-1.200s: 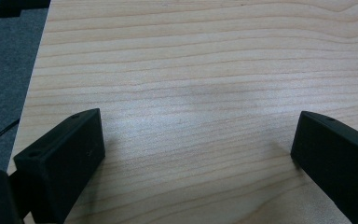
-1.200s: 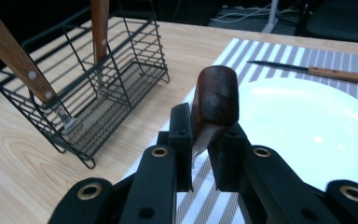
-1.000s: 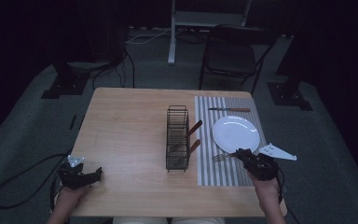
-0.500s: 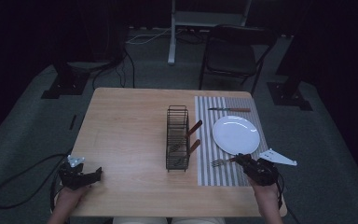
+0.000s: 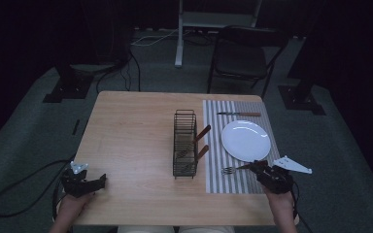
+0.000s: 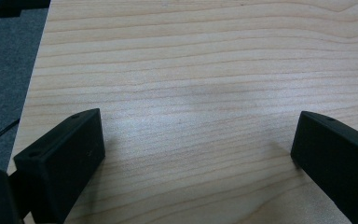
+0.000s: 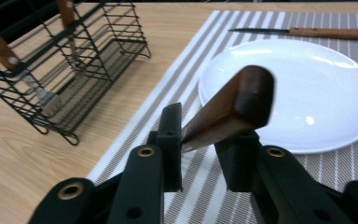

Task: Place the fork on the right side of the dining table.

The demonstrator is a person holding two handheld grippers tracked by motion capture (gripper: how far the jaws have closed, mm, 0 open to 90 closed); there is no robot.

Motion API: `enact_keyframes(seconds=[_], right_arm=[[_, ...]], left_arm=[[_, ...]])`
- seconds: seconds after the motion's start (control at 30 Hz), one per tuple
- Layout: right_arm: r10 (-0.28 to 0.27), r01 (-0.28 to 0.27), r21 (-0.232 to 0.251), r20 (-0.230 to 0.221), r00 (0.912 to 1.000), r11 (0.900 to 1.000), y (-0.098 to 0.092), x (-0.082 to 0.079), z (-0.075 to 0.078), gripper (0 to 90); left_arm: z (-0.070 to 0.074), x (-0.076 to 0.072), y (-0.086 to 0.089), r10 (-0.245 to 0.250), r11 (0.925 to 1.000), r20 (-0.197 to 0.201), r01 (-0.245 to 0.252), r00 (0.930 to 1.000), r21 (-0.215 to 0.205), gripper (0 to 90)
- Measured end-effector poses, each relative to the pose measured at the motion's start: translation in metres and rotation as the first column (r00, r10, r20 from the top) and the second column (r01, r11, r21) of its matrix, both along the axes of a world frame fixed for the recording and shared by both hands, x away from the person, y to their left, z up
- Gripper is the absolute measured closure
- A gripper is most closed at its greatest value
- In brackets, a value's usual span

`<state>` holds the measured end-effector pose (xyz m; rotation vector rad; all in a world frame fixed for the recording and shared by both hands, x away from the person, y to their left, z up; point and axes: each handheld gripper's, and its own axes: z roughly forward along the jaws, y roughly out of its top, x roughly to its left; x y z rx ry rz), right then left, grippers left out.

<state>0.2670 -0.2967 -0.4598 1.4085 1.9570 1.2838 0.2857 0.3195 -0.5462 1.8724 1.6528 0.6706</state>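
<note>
A fork (image 5: 230, 170) with a brown wooden handle (image 7: 233, 107) lies with its tines on the striped placemat (image 5: 215, 145), left of the white plate (image 5: 245, 141). My right gripper (image 5: 255, 167) is shut on the handle, which tilts up between the jaws in the right gripper view (image 7: 198, 128). Its jaws have just been opening slightly, and the handle still sits between them. My left gripper (image 5: 102, 179) rests at the table's front left corner, open wide over bare wood (image 6: 198, 140), nothing between its jaws.
A black wire rack (image 5: 185, 143) stands mid-table with two wooden-handled utensils (image 5: 202, 132) leaning in it. A knife (image 5: 239, 114) lies on the placemat beyond the plate. A chair (image 5: 243, 58) stands behind the table. Light wood tabletop (image 5: 131, 141) stretches left of the rack.
The right gripper has carried the fork a little toward the table's front edge and down onto the placemat. The left gripper has stayed in place.
</note>
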Motion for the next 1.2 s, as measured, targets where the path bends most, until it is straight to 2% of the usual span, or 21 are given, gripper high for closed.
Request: enact_keyframes(seconds=[0.3, 0.5, 0.77, 0.87, 0.9, 0.97, 1.2], right_arm=[[0.007, -0.007, -0.007, -0.028, 0.9996, 1.0, -0.017, 0.009, -0.012, 65.4], [0.018, -0.018, 0.011, -0.047, 0.9987, 1.0, -0.03, 0.014, -0.024, 59.8], [0.01, -0.009, 0.007, -0.102, 0.9947, 1.0, -0.048, 0.021, -0.045, 54.3], [0.012, -0.01, 0.015, -0.121, 0.9926, 1.0, -0.054, 0.023, -0.053, 52.8], [0.006, -0.005, 0.008, -0.136, 0.9907, 1.0, -0.057, 0.024, -0.06, 51.6], [0.002, -0.001, 0.005, -0.142, 0.9898, 1.0, -0.058, 0.024, -0.062, 51.6], [-0.034, 0.032, -0.015, -0.202, 0.9789, 0.999, -0.067, 0.024, -0.083, 49.7]], left_arm=[[0.0, 0.0, 0.0, 0.0, 1.0, 0.002, 0.0, 1.0, 0.0, 3.1], [0.0, 0.0, 0.0, 0.0, 1.0, 0.002, 0.0, 1.0, 0.0, 3.1], [0.0, 0.0, 0.0, -0.001, 1.0, 0.0, 0.001, 1.0, 0.001, 3.1], [0.0, 0.0, 0.0, -0.001, 1.0, 0.0, 0.001, 1.0, 0.001, 3.1], [0.0, 0.0, 0.0, -0.001, 1.0, 0.0, 0.001, 1.0, 0.001, 3.1], [0.0, 0.0, 0.0, -0.001, 1.0, 0.0, 0.001, 1.0, 0.001, 3.1], [0.0, 0.0, -0.001, 0.009, 1.0, 0.002, -0.009, 1.0, -0.001, 3.1]])
